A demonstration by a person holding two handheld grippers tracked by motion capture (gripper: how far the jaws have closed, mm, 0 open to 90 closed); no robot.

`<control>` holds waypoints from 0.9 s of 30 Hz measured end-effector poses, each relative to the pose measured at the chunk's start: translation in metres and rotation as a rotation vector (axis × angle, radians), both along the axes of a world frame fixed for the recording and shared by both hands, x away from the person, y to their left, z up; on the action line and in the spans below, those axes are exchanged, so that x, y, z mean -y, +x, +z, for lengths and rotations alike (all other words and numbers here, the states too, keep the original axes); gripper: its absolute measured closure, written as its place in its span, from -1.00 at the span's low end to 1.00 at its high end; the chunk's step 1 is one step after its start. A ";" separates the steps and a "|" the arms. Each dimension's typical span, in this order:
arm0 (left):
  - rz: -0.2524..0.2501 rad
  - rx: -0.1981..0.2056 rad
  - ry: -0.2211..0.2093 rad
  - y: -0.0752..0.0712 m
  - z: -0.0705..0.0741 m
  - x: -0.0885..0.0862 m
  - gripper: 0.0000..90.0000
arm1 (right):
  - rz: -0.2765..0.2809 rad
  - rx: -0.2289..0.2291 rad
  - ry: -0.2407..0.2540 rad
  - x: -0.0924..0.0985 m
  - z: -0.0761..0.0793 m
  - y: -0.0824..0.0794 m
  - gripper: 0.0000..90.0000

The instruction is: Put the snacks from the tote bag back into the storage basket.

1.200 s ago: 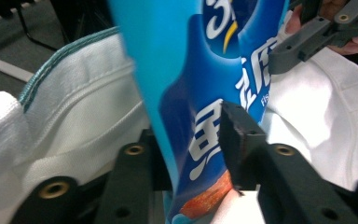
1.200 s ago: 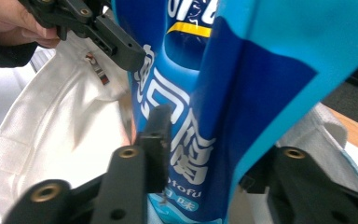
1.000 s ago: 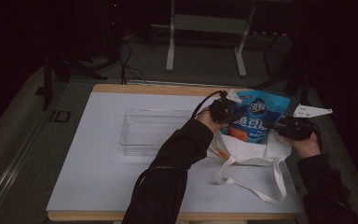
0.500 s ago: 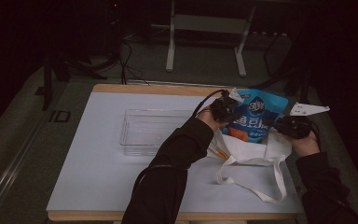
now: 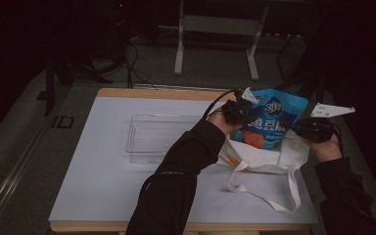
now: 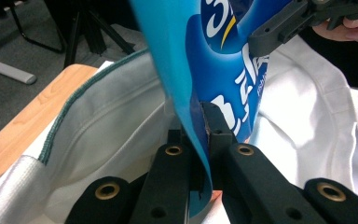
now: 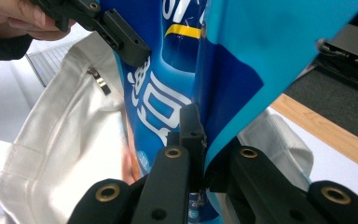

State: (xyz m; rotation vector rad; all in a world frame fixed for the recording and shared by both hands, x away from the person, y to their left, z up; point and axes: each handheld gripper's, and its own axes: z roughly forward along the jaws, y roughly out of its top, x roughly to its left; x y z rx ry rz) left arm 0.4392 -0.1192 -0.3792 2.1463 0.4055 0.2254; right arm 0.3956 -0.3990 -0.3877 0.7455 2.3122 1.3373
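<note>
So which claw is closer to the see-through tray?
Left. The left claw grips the blue snack bag on the edge facing the clear tray; the right claw grips the bag's far edge.

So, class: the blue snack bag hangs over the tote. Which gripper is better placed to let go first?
Probably the right gripper: it pinches the bag by its outer edge. The left gripper grips lower, nearer the tote mouth, and can guide it.
</note>
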 end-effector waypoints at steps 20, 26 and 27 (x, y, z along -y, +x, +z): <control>-0.072 0.045 -0.067 -0.012 0.048 -0.021 1.00 | 0.057 0.067 0.016 -0.007 0.050 -0.014 0.97; -0.119 0.045 -0.070 -0.014 0.065 -0.030 1.00 | 0.090 0.082 0.027 -0.012 0.063 -0.018 0.98; -0.119 0.045 -0.070 -0.014 0.065 -0.030 1.00 | 0.090 0.082 0.027 -0.012 0.063 -0.018 0.98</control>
